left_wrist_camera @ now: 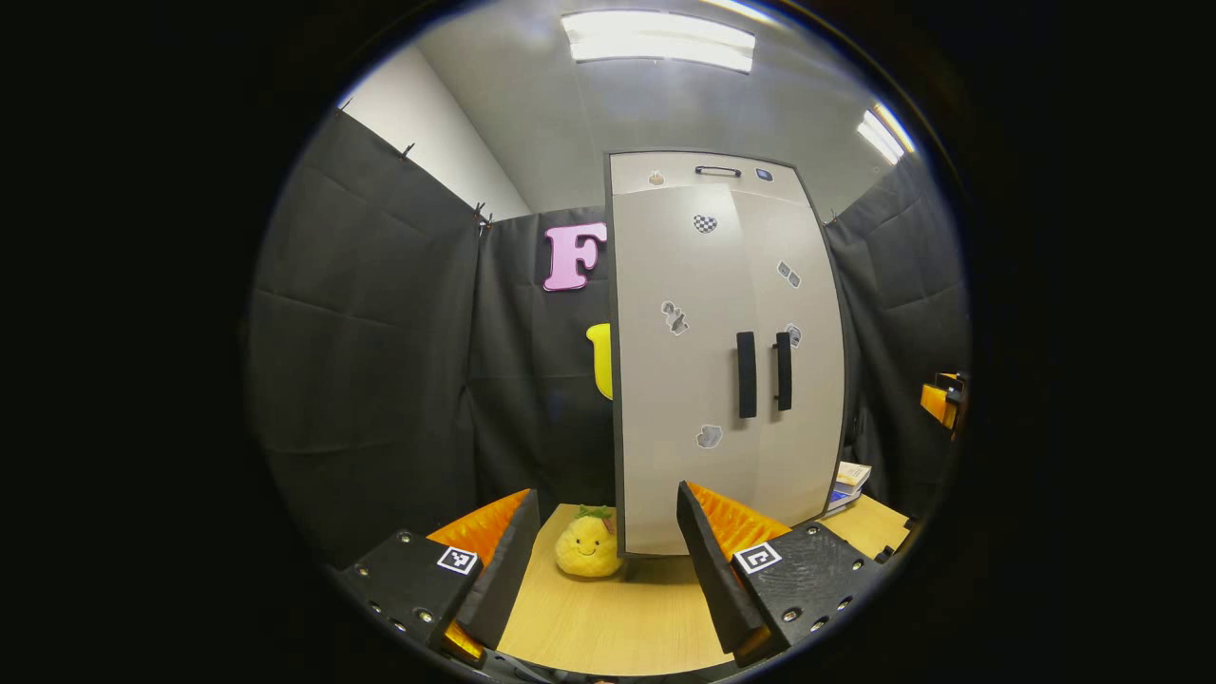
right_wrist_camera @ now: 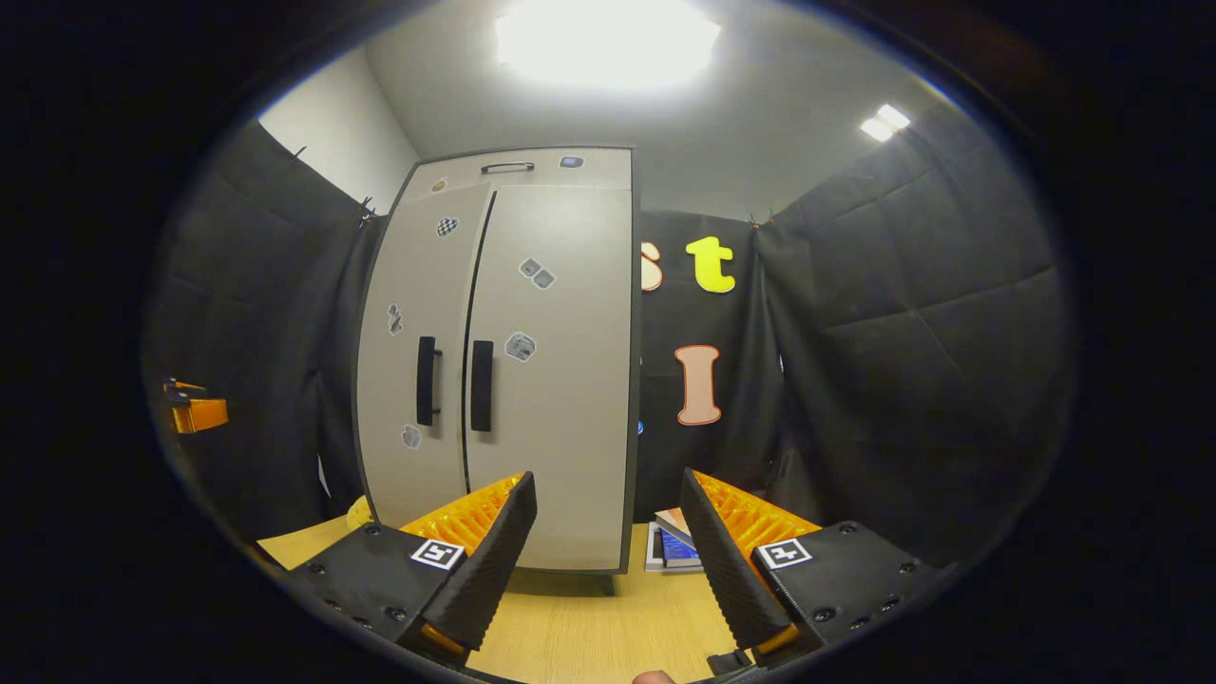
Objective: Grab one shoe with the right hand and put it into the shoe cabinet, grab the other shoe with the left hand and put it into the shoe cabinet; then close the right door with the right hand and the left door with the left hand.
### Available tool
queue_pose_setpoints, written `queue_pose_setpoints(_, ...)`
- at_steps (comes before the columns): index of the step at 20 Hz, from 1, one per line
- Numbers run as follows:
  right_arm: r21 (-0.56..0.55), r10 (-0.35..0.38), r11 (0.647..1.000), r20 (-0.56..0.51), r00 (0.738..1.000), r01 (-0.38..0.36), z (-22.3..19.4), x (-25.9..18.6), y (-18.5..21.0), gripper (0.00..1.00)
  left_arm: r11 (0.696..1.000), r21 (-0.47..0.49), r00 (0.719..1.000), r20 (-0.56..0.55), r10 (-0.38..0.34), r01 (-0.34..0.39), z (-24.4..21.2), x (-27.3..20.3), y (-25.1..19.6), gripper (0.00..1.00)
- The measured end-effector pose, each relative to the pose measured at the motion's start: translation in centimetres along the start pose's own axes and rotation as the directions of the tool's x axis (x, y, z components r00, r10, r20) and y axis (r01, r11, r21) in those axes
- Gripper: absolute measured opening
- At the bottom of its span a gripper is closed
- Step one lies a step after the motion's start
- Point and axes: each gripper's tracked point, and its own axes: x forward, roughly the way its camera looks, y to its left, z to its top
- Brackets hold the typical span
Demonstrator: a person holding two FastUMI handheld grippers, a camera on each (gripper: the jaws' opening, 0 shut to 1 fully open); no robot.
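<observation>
A tall pale shoe cabinet [left_wrist_camera: 722,351] stands on the wooden table, both doors shut, with two dark vertical handles [left_wrist_camera: 747,374] side by side at mid height. In the right gripper view the same cabinet [right_wrist_camera: 513,361] stands left of centre, its doors meeting at a dark seam between the handles [right_wrist_camera: 482,385]. My left gripper [left_wrist_camera: 608,518] is open with nothing between its fingers, held back from the cabinet's left front corner. My right gripper [right_wrist_camera: 608,503] is also open and holds nothing, facing the cabinet's right edge. The other gripper [left_wrist_camera: 943,399] shows at the far right edge of the left gripper view.
A yellow plush toy [left_wrist_camera: 589,543] sits on the table [left_wrist_camera: 617,617] at the cabinet's left foot. A small stack of books [right_wrist_camera: 673,545] lies at its right foot, also seen as books [left_wrist_camera: 848,483]. Black cloth walls close in on both sides.
</observation>
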Motion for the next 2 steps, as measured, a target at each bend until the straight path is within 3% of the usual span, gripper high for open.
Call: queue_pose_setpoints(2, -0.001, -0.006, 1.000, -0.005, 1.000, 0.006, -0.23, 0.16, -0.13, 0.94, 1.000, 0.003, 1.000, -0.002, -0.001, 0.001, -0.07, 0.26, 0.01, 0.79)
